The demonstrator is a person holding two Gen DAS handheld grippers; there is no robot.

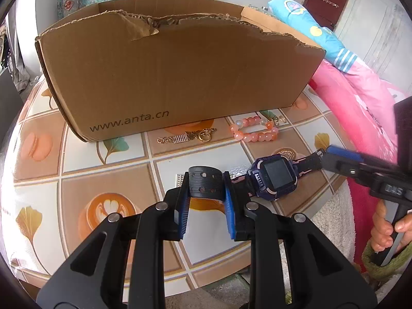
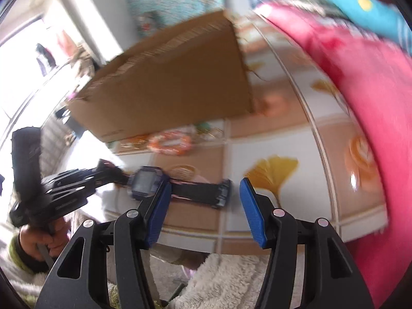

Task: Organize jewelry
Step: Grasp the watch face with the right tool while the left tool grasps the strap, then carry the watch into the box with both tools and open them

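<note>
A purple smartwatch point(image 1: 275, 177) with black straps hangs just above the round table point(image 1: 108, 170). My left gripper point(image 1: 206, 186) is shut on its near strap point(image 1: 204, 184), one blue pad on each side. The far strap end reaches the fingertips of my right gripper point(image 1: 323, 155). In the blurred right wrist view that strap point(image 2: 198, 193) lies crosswise between the pads of the right gripper point(image 2: 206, 184), which stands open with a gap at the right pad. A pink-orange bead bracelet point(image 1: 255, 130) and a gold chain point(image 1: 188, 136) lie in front of a torn cardboard box point(image 1: 175, 77).
The box fills the back of the table. A small silver piece point(image 1: 180, 179) peeks out behind my left finger. Pink bedding point(image 1: 360, 108) presses against the table's right rim. A hand point(image 1: 386, 229) holds the right gripper's handle past the table's front right edge.
</note>
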